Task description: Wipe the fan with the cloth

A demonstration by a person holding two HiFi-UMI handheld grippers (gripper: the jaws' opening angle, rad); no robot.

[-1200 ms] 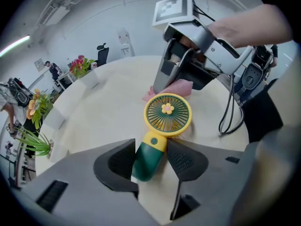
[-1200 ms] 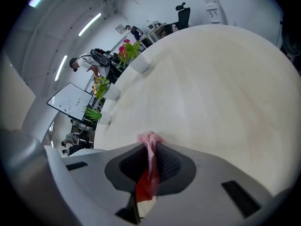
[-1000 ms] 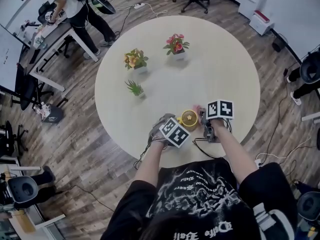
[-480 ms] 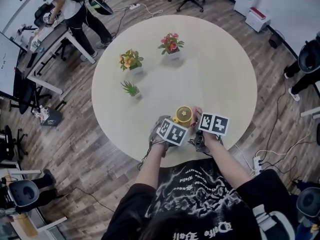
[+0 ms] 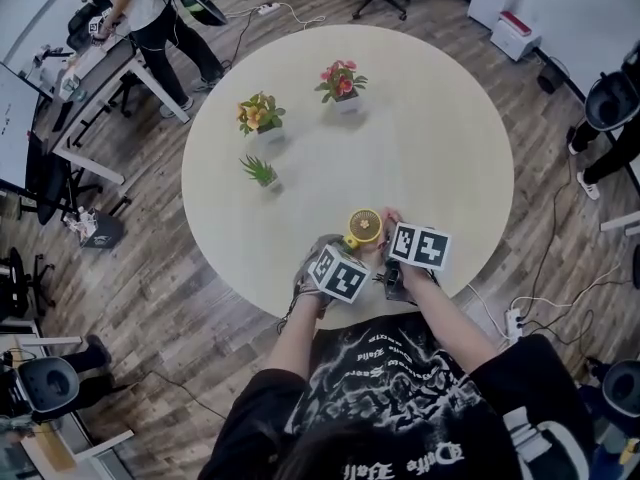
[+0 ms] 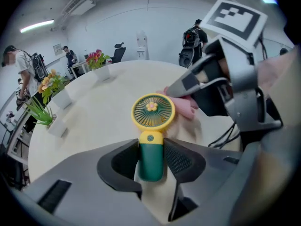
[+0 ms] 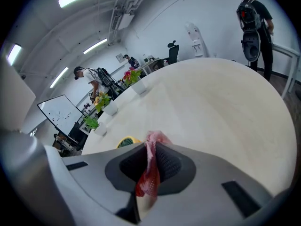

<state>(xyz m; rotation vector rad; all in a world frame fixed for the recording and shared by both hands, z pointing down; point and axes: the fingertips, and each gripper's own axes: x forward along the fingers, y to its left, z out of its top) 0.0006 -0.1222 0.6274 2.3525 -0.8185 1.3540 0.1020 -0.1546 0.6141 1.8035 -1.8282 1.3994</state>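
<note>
Head view looks down on a round table [image 5: 440, 118]. At its near edge a person holds two grippers side by side. The left gripper [image 6: 151, 161] is clamped on the green handle of a small yellow fan [image 6: 152, 111], its jaws having just closed further on it. The fan's round head stands up past the jaws, just inside the table's near edge.

The right gripper [image 7: 149, 166] is just beside the fan. Its jaws are pinched tight on a pink cloth [image 7: 151, 140], and the cloth's free end lies against the back of the fan's head.

Farther off, toward the left edge, stand three white pots, each apart from the others:
- The pot of green leaves [image 5: 270, 183] is nearest.
- The pot of orange flowers [image 5: 268, 133] is beyond it.
- The pot of pink flowers [image 5: 347, 101] is farthest, toward the far edge.
</note>
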